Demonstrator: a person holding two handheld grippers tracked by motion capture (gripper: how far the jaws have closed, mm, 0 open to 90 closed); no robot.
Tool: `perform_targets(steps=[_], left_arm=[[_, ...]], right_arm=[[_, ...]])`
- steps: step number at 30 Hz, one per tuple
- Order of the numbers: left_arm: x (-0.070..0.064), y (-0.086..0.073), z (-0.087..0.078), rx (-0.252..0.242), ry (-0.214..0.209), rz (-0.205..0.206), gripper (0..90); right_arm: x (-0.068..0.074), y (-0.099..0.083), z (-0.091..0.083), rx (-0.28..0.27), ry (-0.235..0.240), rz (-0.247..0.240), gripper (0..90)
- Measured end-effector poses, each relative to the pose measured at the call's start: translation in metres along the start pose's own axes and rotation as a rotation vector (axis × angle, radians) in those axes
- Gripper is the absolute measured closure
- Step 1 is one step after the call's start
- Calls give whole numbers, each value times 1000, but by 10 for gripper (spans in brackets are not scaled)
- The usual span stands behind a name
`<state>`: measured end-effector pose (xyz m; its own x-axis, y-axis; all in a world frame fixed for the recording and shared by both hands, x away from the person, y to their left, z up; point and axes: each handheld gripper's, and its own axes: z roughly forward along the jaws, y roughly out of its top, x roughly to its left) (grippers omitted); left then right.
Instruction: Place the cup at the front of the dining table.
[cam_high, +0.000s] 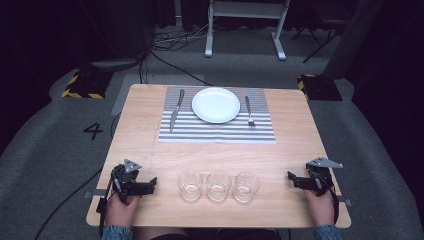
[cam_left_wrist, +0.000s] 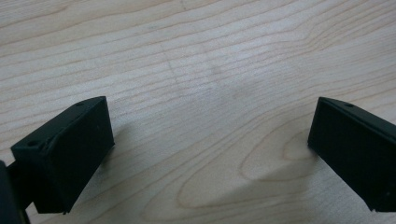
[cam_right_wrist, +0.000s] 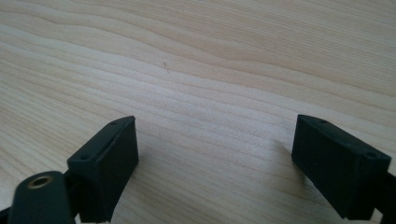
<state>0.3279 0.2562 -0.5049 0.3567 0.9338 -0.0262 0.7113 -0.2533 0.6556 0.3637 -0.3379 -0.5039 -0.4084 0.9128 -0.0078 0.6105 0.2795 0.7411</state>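
Three glasses (cam_high: 218, 186) in a row between left hand-held gripper (cam_high: 151, 185) and right hand-held gripper (cam_high: 291, 179), both spread, empty.

Pale grained wood table (cam_high: 150, 150), glossy white plate (cam_high: 216, 105), clear glasses (cam_high: 218, 186), matt black gripper jaws.

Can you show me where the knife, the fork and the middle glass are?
Silver metal knife (cam_high: 174, 113): high view, its blade.
Silver metal fork (cam_high: 249, 111): high view, its handle.
Middle clear drinking glass (cam_high: 218, 186): high view, its bowl.
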Motion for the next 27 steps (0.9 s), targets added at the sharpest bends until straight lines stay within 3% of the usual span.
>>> perform_targets(steps=[19,22,25,27], left_arm=[[0,0,0,-1,2,-3,3],[0,0,0,0,2,-3,2],[0,0,0,-1,2,-3,2],[0,0,0,3,2,-2,2]], right_arm=[[1,0,-1,0,0,1,161],[1,0,-1,-3,9,-1,162],[-2,-2,-5,-16,57,17,157],[-2,-1,-9,-14,53,24,156]])
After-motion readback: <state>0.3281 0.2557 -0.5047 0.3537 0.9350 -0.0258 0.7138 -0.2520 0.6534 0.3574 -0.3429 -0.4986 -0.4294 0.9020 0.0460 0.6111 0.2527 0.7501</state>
